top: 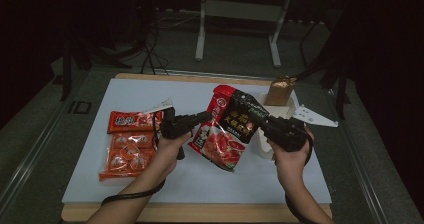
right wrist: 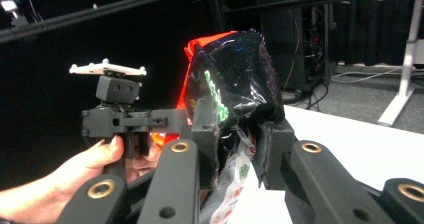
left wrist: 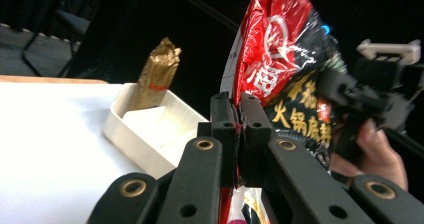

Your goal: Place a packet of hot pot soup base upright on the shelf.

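White table (top: pixel 150 91): orange packets (top: pixel 129 145), tray (top: pixel 285 111)

glossy crinkled plastic pouch (top: pixel 227 126); matt white table (top: pixel 150 184); matt black tongs (left wrist: pixel 239 115).

1. Left tool (top: pixel 202 117), held in the left hand (top: pixel 167 146), points right with its jaws clamped together.
2. Right tool (top: pixel 260 120), in the right hand (top: pixel 290 156), points left, jaws narrowly apart.
3. Both forearms reach forward.
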Motion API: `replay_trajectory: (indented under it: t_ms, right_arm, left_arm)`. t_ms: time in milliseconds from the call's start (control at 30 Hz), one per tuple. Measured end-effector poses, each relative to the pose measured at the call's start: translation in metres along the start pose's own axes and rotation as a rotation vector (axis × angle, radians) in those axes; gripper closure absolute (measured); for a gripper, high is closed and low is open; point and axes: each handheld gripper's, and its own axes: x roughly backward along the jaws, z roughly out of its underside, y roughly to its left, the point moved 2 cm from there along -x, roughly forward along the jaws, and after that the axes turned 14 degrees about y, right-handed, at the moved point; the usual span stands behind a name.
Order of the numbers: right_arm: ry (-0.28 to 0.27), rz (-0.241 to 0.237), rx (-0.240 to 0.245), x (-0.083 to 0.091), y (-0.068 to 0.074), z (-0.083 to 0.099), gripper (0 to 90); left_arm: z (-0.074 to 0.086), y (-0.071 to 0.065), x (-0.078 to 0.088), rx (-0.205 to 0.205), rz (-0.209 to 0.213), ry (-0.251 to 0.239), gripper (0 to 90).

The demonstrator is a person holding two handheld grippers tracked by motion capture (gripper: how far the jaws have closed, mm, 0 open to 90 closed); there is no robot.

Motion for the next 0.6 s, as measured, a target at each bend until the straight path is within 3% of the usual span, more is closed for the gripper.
replay_trajectory:
  t_ms: [167,333,467,533,600]
  right_arm:
    - [0.035,0.009,0.05,0.0,0.003,-0.009,76.2]
    - [0.047,0.003,0.095,0.003,0.006,-0.019,76.7]
    - [0.05,0.008,0.131,0.007,0.006,-0.027,76.8]
    - [0.049,-0.003,0.131,0.009,0.004,-0.03,76.7]
    - [0.046,-0.013,0.128,0.011,0.0,-0.033,76.6]
  left_arm:
    - [0.001,0.002,-0.001,-0.03,0.0,0.044,84.6]
    - [-0.002,-0.001,0.0,-0.062,-0.018,0.053,79.9]
    - [-0.006,-0.005,0.004,-0.076,-0.04,0.065,69.3]
    - [-0.008,-0.006,0.008,-0.085,-0.067,0.072,59.6]
    - [-0.009,-0.008,0.013,-0.084,-0.087,0.061,56.9]
